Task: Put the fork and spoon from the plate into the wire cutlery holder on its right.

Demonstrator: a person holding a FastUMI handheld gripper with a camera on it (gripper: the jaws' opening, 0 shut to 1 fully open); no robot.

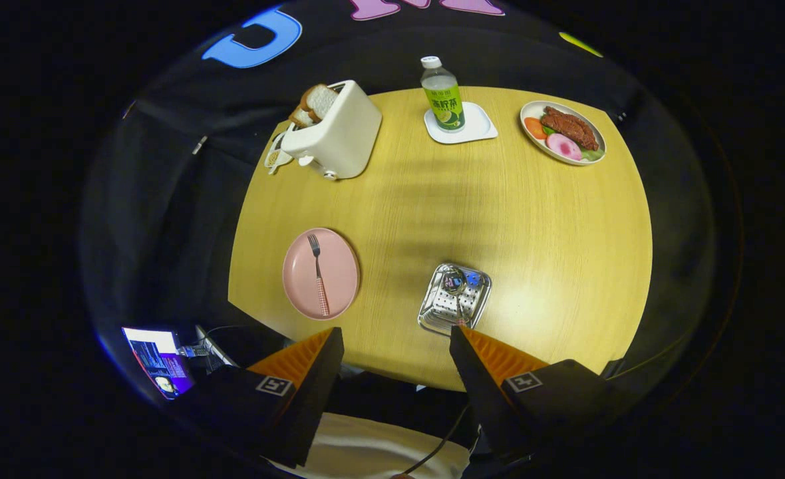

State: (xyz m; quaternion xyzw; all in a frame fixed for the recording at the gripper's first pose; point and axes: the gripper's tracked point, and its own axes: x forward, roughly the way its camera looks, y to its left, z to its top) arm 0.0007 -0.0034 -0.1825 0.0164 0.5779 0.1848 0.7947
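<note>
One round wood-grain counter (532, 253) carries all items. Toaster (336, 133): white, boxy, at the far left, with bread slices (316, 103) standing in its slot. Far plate (531, 110): oval, holding meat and sliced vegetables, at the far right. Pink plate (299, 273): round, smooth, ahead of the left finger. Cutlery holder (442, 309): shiny perforated metal, rectangular with rounded corners, right of the pink plate and just ahead of the right finger; something metallic lies inside, but it cannot be identified. Bottle (442, 93): green label, white cap, upright on a white square coaster (479, 126). Fork (318, 274): lies on the pink plate, long axis running away from the gripper (396, 342), tines at the far end, checkered handle nearest. Jaws: spread wide apart, gripping nothing.
</note>
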